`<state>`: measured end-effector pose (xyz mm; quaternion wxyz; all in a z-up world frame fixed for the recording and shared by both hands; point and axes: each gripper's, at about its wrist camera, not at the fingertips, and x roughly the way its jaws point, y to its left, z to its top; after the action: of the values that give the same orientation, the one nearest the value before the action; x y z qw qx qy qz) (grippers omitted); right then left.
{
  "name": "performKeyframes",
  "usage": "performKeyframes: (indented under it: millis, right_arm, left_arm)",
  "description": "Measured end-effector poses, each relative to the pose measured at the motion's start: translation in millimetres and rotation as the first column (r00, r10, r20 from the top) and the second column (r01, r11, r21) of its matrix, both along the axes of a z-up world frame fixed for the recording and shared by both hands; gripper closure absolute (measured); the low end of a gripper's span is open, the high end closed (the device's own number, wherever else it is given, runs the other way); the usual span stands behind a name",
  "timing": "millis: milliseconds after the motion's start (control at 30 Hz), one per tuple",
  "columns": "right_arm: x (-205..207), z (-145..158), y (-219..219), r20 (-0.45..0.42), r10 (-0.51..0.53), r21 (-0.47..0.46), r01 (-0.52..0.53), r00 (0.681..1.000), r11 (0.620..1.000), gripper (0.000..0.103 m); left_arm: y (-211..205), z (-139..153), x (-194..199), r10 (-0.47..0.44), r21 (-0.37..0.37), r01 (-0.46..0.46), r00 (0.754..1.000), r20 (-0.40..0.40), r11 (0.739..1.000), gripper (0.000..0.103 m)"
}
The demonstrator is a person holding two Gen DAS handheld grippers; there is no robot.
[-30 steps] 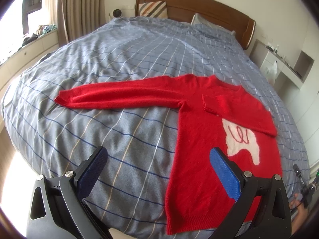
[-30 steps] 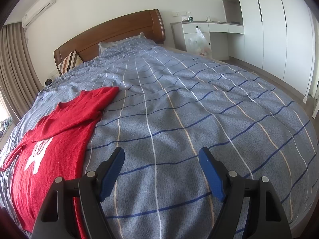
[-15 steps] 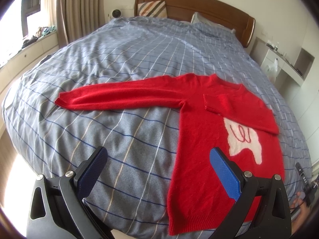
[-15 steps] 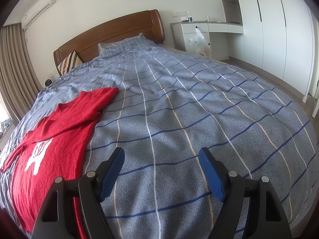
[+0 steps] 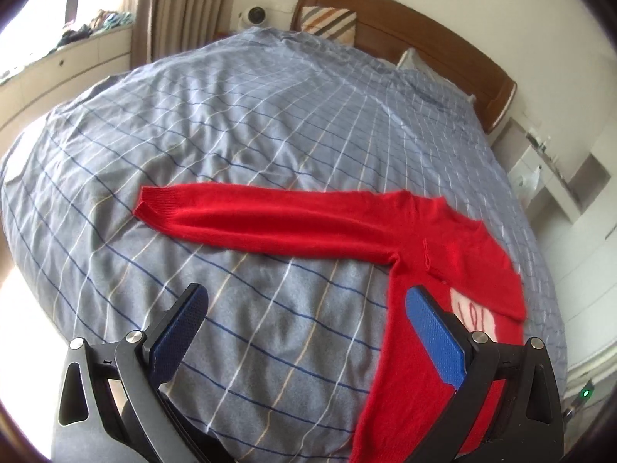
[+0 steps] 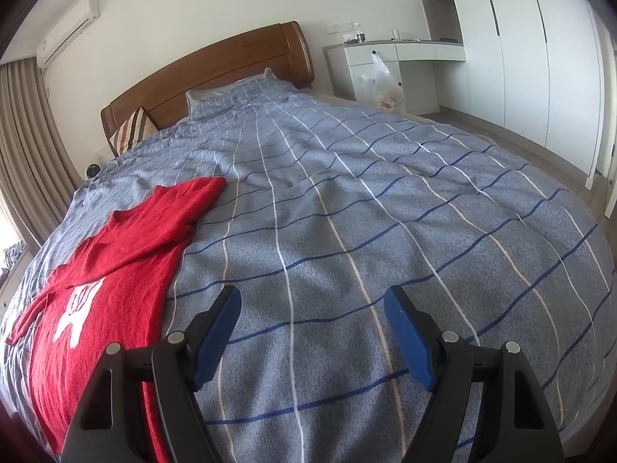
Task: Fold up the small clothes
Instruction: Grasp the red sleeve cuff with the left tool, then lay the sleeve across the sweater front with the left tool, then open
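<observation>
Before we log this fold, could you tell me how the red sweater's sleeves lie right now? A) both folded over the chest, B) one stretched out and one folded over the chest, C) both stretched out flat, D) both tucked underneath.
B: on the sweater, one sleeve lies stretched across the bedspread, and the other sleeve is folded over the chest.

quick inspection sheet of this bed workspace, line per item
surface: bed with blue checked duvet, lightly wrinkled
job's things: red sweater lying flat, one sleeve stretched out sideways, other sleeve folded across the chest
clutter: nothing seen on the duvet
grippers: left tool open, empty, above the sweater's side edge; right tool open, empty, over bare duvet
cables: nothing seen
surroundings: wooden headboard, striped pillow, curtains, white wardrobe, plastic bag on desk
</observation>
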<state>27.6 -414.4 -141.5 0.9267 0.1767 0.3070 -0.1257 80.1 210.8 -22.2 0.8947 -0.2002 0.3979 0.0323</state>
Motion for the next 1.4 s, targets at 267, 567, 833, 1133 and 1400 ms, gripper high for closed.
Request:
performKeyframes:
  millis: [267, 567, 833, 1133, 1400]
  right_arm:
    - [2, -1, 4, -0.009, 0.012, -0.003, -0.012, 1.000, 1.000, 0.027]
    - [4, -4, 11, -0.031, 0.020, -0.039, -0.021, 0.999, 0.999, 0.027]
    - [8, -6, 16, -0.043, 0.034, -0.053, -0.036, 0.999, 0.998, 0.027]
    - [8, -4, 15, -0.022, 0.058, -0.003, -0.058, 0.998, 0.998, 0.027]
    - [0, 0, 7, 0.012, 0.041, 0.042, -0.041, 0.999, 0.998, 0.027]
  left_arm:
    - [96, -45, 40, 0.148, -0.076, -0.159, 0.981, -0.127, 0.984, 0.001]
    - [139, -107, 96, 0.230, -0.097, -0.256, 0.947, -0.225, 0.962, 0.017]
    - [118, -73, 113, 0.213, 0.076, -0.204, 0.965, -0.155, 0.976, 0.099]
    - [-64, 74, 160, -0.221, 0.209, 0.201, 0.972, 0.081, 0.957, 0.099]
    - [-266, 69, 192, -0.549, 0.242, 0.524, 0.835, 0.045, 0.817, 0.099]
